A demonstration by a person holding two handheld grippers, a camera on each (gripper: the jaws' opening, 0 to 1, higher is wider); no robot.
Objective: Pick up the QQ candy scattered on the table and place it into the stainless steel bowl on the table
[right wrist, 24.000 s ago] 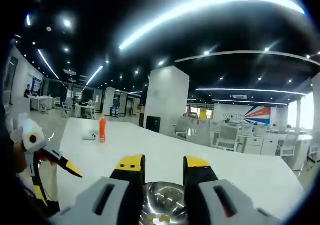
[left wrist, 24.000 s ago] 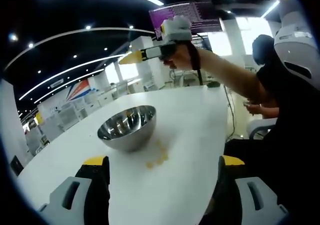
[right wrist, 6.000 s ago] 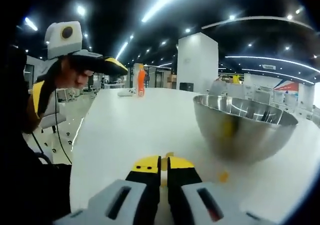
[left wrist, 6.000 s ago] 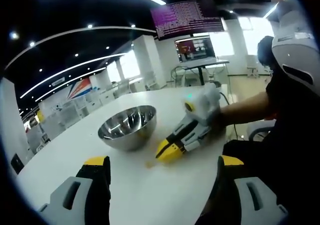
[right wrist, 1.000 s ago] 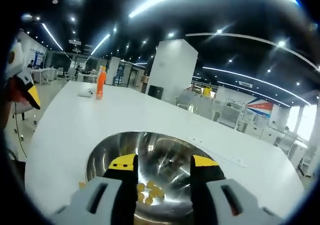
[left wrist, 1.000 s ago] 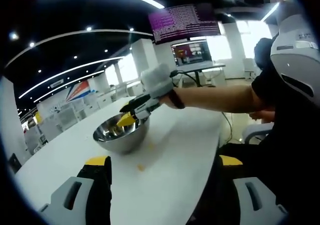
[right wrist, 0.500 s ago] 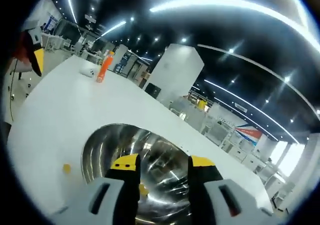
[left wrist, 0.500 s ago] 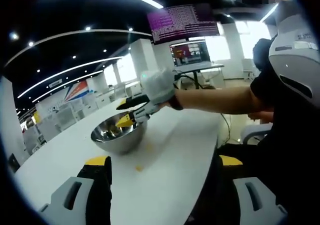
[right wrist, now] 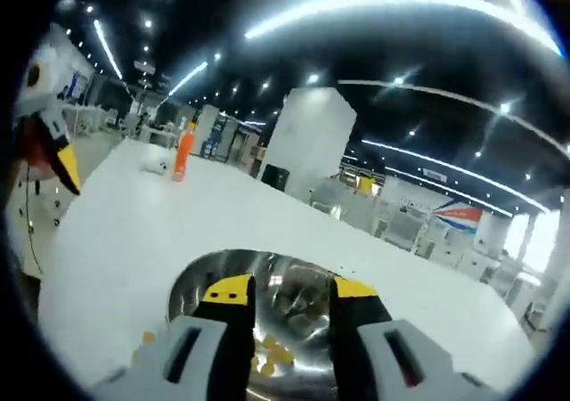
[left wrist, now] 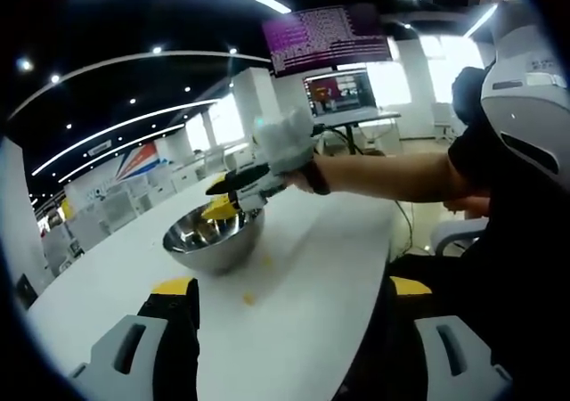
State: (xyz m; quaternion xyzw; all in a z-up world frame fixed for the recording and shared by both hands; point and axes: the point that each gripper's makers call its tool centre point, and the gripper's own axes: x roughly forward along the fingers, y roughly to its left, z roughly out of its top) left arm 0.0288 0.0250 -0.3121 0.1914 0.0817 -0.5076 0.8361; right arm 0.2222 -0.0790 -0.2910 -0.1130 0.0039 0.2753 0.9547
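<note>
White and long, the table point(left wrist: 303, 267) is stretching through a big office hall with strip lights overhead. Near its middle the steel bowl point(left wrist: 214, 239) is sitting upright, and yellow candies point(right wrist: 272, 354) are lying heaped in its bottom. One more candy point(left wrist: 248, 299) is lying on the table just beside the bowl, on the person's side; in the right gripper view a candy point(right wrist: 149, 337) is showing just outside the bowl's rim. The right gripper point(left wrist: 218, 199) is hanging over the bowl with its yellow-tipped jaws parted and nothing between them. The left gripper point(left wrist: 285, 290) is hovering well apart from the bowl, jaws spread wide and empty. An orange bottle point(right wrist: 183, 151) is standing far beyond the bowl.
</note>
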